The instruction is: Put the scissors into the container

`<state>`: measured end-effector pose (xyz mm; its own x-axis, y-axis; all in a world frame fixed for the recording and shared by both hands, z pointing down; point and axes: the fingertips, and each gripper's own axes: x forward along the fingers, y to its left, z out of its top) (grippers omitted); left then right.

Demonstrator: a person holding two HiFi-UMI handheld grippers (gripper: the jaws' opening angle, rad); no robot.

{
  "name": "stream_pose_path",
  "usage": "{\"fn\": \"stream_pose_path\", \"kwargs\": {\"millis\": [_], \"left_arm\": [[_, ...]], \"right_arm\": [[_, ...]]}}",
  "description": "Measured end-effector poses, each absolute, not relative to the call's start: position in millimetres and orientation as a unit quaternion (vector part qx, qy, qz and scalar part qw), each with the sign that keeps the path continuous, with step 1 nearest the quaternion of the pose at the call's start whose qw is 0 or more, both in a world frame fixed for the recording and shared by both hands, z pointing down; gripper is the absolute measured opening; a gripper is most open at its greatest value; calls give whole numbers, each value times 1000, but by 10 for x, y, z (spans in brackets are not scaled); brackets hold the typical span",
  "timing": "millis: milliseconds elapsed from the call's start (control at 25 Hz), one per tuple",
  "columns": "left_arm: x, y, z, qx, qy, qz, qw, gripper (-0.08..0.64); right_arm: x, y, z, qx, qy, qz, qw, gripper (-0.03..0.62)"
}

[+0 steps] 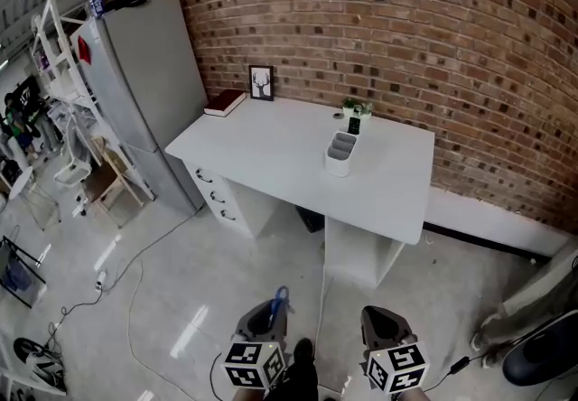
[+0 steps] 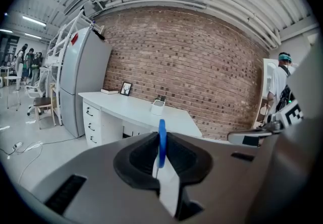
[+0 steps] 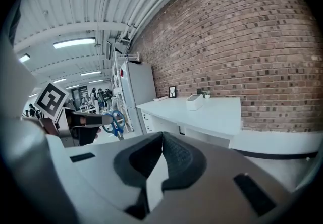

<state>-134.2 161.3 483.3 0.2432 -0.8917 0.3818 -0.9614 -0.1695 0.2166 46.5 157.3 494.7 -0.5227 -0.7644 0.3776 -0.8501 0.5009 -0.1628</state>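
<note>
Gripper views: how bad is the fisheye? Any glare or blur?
Left gripper view: heavy fisheye, black corners, brick wall bowed, scissors sharp. Right gripper view: same bowing, ceiling lamp blown out. Head view: milder curve, soft sheen on floor.

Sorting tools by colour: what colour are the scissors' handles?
The scissors have blue handles, clearest in the right gripper view.

We see bright, even light from long ceiling lamps (image 3: 74, 43), and the floor (image 1: 194, 327) gives pale glare. Shadow under the counter (image 1: 271, 142) is soft. Both gripper views bend the brick wall (image 2: 202, 66) strongly and have black corners. The scissors (image 2: 161, 142), close to the lens, look slightly blurred.
</note>
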Motion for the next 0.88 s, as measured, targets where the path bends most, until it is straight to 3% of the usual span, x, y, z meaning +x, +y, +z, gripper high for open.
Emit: {"fn": "stream_pose_path", "kwargs": {"millis": [440,880], "left_arm": [[-1776,253,4743,788,-576,83,203,41],[-2080,-353,4714,805,-552,75,206,41]], "right_arm": [[-78,353,4887,499,-839,174,130,1],[-329,-144,4821,530,-820,169,136,1]]}}
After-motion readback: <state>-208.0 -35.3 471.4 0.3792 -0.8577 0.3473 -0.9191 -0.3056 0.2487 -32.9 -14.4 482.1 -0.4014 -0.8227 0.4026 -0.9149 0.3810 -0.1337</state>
